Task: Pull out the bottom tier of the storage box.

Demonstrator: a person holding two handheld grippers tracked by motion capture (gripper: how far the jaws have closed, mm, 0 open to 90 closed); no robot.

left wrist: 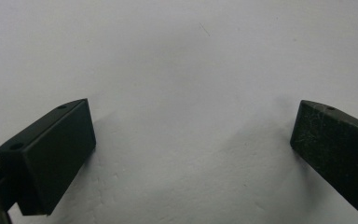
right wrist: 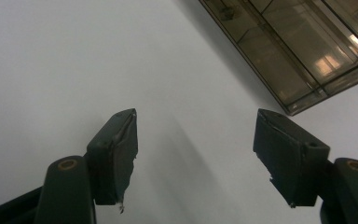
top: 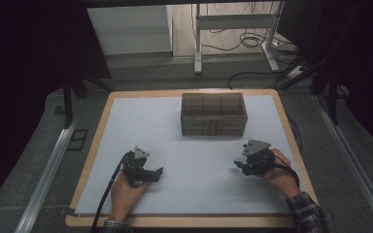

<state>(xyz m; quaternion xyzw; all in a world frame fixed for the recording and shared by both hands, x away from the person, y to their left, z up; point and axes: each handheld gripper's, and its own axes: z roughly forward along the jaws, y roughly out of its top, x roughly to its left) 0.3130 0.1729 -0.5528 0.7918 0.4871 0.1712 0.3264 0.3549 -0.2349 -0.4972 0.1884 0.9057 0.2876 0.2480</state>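
Resting low on the white sheet near the person's edge of the table, the left gripper and right gripper both have their jaws spread wide with nothing between them. The nearest thing to them is the divided box, standing well apart from both at the far middle of the sheet; in the right gripper view its corner lies ahead and to the right. It looks like a stiff, smoky translucent organiser, probably light plastic, hard-walled and likely a bit slippery, so a pinch on a rim wall or an inner divider should hold better than squeezing the whole body. Its long axis runs left to right across the table, open top upward; whether anything sits in the compartments is hard to tell
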